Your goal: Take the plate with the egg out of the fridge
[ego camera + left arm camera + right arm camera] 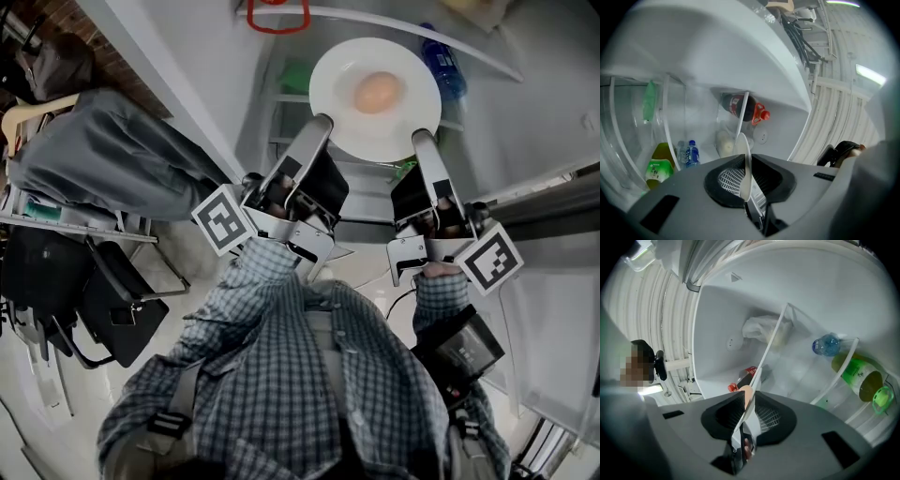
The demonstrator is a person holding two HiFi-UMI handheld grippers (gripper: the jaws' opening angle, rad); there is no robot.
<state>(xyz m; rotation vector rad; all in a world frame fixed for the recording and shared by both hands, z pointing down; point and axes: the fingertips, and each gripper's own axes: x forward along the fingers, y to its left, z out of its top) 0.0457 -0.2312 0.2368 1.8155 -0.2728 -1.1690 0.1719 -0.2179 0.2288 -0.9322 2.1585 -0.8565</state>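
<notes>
nearest: left gripper [322, 122] and right gripper [422, 139], each pinched narrow on the near rim of the plate [337, 75], one toward the rim's left, one toward its right. both gripper views show the rim edge-on with the pads pressed on it.

judged: the two-sided hold is for level carry, so the egg [379, 92] does not roll. the egg sits about centre, well off every rim.

the plate is at the mouth of the fridge [783, 126], carried. just past its far rim is the front edge of a shelf [743, 115]; touching or apart, cannot tell.

beyond: a cola bottle [733, 104] lies toward the back, and a green bottle [658, 166] and a water bottle [692, 153] stand at the left side.

open room, judged: straight back toward the person [281, 375] looks free; sideways is tighter.
</notes>
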